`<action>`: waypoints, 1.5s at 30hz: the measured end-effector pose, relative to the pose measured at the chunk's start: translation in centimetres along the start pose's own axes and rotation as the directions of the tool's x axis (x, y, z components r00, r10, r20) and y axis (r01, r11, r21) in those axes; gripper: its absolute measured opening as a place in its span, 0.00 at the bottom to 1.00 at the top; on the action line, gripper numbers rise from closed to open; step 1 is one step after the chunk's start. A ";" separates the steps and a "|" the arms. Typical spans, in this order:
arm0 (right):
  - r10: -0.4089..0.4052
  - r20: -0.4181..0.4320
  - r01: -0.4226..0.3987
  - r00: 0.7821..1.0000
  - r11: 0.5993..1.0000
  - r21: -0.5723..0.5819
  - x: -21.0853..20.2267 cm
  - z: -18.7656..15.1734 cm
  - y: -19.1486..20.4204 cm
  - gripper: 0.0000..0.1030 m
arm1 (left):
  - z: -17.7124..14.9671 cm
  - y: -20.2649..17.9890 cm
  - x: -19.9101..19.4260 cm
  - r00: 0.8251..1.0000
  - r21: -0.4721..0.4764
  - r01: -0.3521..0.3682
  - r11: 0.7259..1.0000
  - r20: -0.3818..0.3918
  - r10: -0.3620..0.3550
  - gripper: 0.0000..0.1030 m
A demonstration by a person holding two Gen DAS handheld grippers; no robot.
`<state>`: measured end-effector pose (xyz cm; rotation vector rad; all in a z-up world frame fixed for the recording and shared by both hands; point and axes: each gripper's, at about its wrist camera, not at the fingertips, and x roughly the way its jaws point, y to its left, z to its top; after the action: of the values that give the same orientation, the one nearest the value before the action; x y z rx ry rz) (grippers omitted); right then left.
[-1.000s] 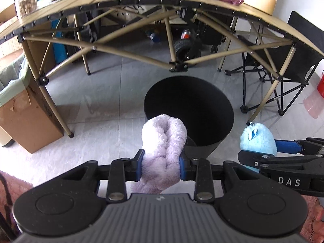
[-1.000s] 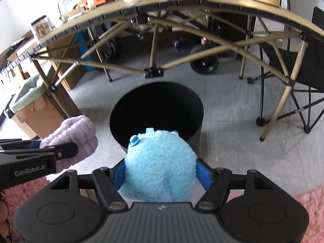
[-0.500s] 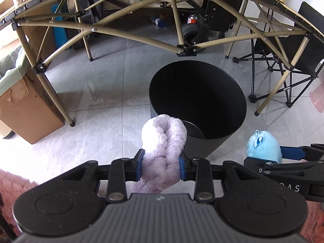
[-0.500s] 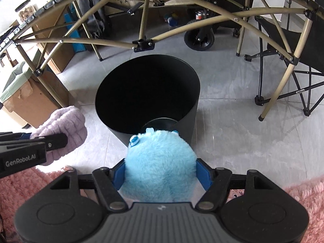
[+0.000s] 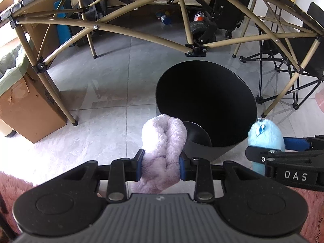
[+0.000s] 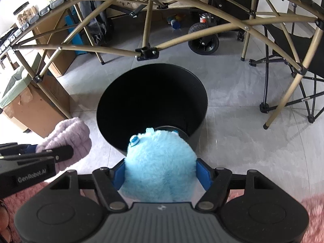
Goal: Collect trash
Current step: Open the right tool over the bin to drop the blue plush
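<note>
Left gripper [image 5: 161,163] clamps lilac fluffy cloth [image 5: 162,141], right gripper [image 6: 161,172] clamps blue plush [image 6: 160,162]. Black bin [image 5: 204,109] ahead, mouth unobstructed; table frame [image 5: 194,48] just behind, cardboard box [image 5: 26,109] left.

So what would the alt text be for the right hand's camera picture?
A fluffy blue toy is clamped between the right gripper fingers, just short of an open black bin on a grey tiled floor. At left, the left gripper holds a lilac fluffy cloth.
</note>
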<state>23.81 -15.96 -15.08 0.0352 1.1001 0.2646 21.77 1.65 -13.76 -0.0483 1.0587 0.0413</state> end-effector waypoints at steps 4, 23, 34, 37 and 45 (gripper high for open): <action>0.005 0.002 -0.005 1.000 1.000 -0.001 0.5 1.0 0.4 0.67 | 0.4 0.3 0.4 1.000 -0.014 -0.004 1.000 -0.007 0.004 0.32; 0.017 -0.006 -0.017 1.000 1.000 -0.013 3.6 5.6 1.6 0.67 | 2.2 1.5 2.1 0.999 -0.066 -0.034 0.997 -0.031 0.032 0.32; 0.015 -0.010 -0.015 1.000 0.999 -0.029 5.3 8.0 3.3 0.68 | 2.6 2.4 2.5 0.998 -0.092 -0.055 0.994 -0.042 0.052 0.32; 0.007 -0.018 -0.007 1.000 1.000 -0.024 5.9 8.7 3.4 0.68 | 2.7 2.6 2.6 0.997 -0.100 -0.059 0.993 -0.047 0.055 0.32; -0.016 -0.058 0.015 0.998 1.000 -0.005 7.9 9.6 3.4 0.68 | 2.9 3.1 3.1 0.996 -0.116 -0.068 0.991 -0.067 0.061 0.32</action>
<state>34.95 -9.84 -17.06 0.0148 1.1570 0.2556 25.62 4.98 -15.11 -0.1235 1.1199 0.1619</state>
